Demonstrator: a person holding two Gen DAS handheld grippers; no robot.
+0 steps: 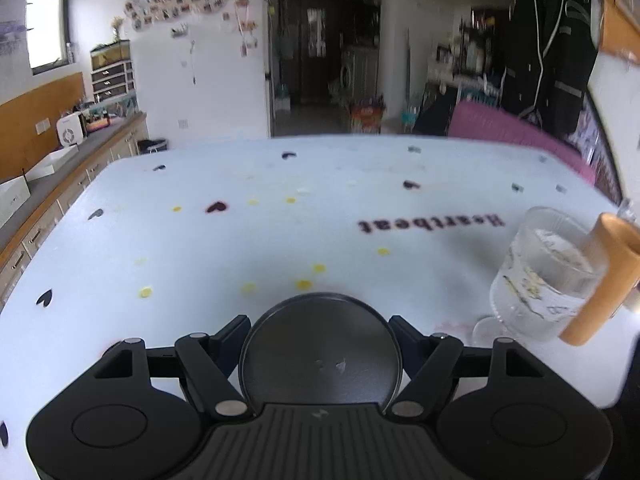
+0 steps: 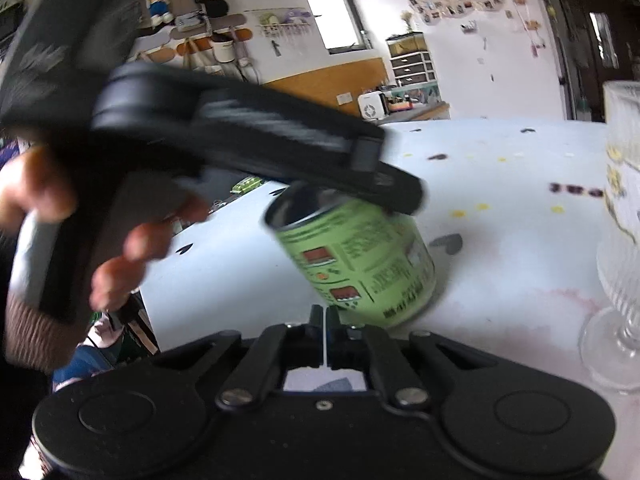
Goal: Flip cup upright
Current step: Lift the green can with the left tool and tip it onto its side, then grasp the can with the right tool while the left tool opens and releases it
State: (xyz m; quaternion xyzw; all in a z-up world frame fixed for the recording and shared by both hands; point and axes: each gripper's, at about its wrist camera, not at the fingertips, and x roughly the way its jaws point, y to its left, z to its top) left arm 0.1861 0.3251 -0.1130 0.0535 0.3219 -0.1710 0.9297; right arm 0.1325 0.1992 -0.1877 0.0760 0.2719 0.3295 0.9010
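Observation:
A green-labelled cup (image 2: 356, 264) leans tilted on the pale blue table (image 2: 500, 272), its dark end up and to the left and its lower edge touching the cloth. My left gripper (image 2: 384, 184) is shut on it from above, held by a person's hand (image 2: 132, 240). In the left wrist view the cup's dark round end (image 1: 320, 356) fills the space between the left gripper (image 1: 320, 320) fingers, hiding their tips. My right gripper (image 2: 324, 324) sits just in front of the cup's lower edge, fingers shut together on nothing.
A ribbed clear stemmed glass (image 1: 540, 280) (image 2: 620, 240) stands upright to the right of the cup. An orange-tan bar (image 1: 600, 276) crosses in front of it; I cannot tell what it belongs to. A counter (image 1: 60, 160) runs past the table's left edge.

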